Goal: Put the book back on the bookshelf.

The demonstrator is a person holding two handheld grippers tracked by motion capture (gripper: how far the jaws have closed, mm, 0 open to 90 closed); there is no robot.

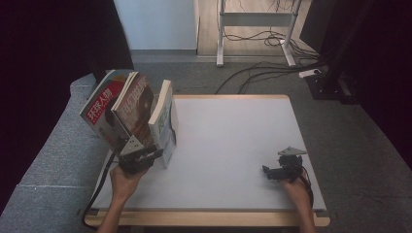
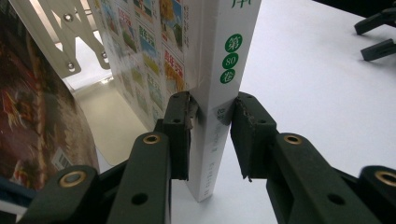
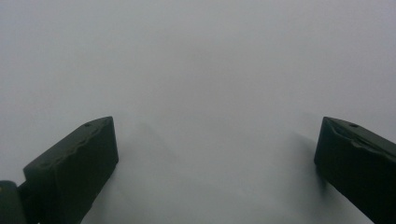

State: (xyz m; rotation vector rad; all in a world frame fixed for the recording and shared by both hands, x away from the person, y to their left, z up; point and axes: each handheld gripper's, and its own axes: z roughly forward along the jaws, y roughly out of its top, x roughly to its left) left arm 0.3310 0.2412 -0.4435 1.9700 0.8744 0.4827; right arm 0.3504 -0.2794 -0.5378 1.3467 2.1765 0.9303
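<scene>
Left gripper (image 2: pixel 212 123) clamps the spine of the upright white paperback book (image 2: pixel 219 70), rightmost of seemingly three at the white table's (image 1: pixel 233 141) left edge, long axis vertical; right gripper (image 1: pixel 279 172) rests well apart, jaws spread, empty.

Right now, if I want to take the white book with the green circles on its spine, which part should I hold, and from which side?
Hold the lower spine, coming level from the person's side of the table. The white book stands upright with its spine facing that way, narrow enough for two jaws. The left hand-held gripper already clamps it there, below the green circles. The neighbouring books lean away, which probably leaves room for the inner jaw.
</scene>
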